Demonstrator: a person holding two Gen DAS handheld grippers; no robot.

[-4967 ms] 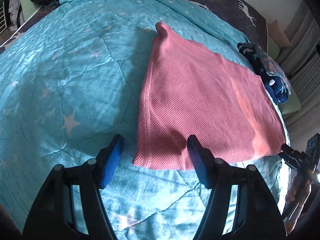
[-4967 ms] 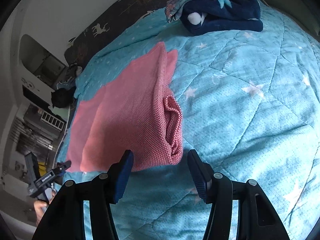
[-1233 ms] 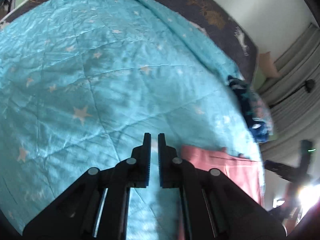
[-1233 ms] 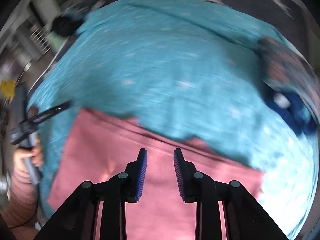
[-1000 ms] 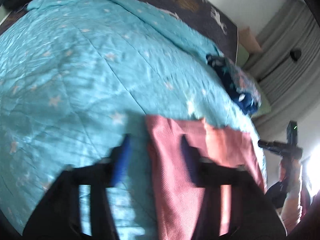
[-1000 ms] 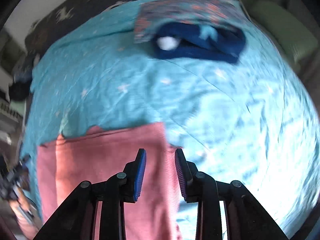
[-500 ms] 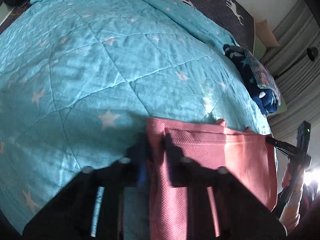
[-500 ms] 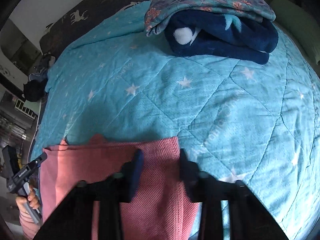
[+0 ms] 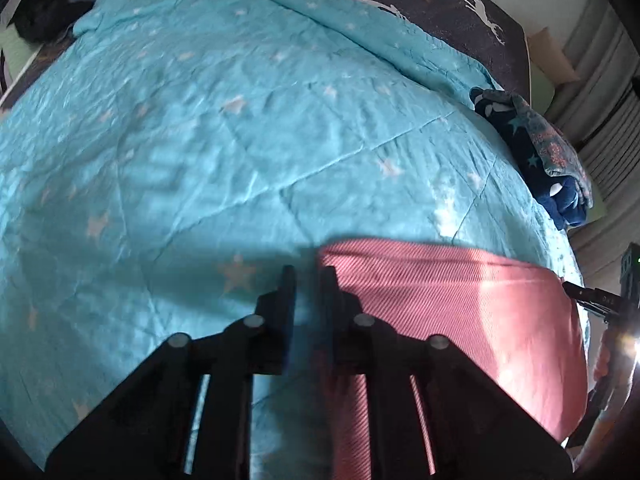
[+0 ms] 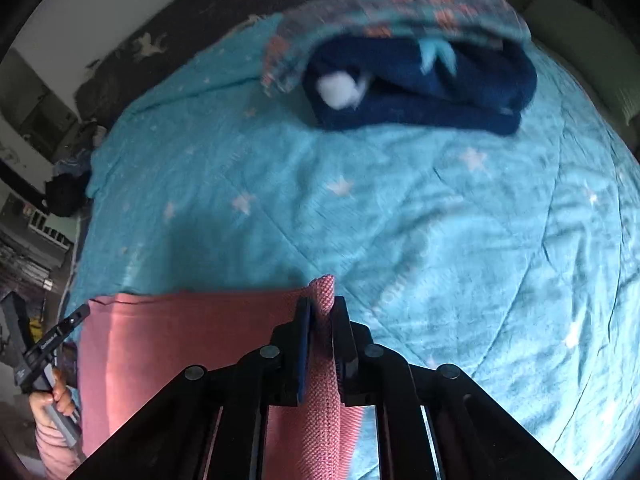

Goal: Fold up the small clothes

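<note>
The pink cloth (image 9: 460, 312) lies on the blue bed (image 9: 200, 140). The right tongs (image 10: 322, 312) pinch its corner. The left tongs (image 9: 306, 280) pinch its other corner; both just loosened a bit.

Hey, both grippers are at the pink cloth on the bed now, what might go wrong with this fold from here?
1. The right gripper pinches only a narrow bunched corner of the pink cloth; it may slip out when lifted.
2. The left gripper sits right at the cloth's edge, and whether fabric is between its jaws is unclear; it may lift nothing, leaving the fold lopsided.
3. The jaws press close to the blue quilt and might snag it too.
</note>
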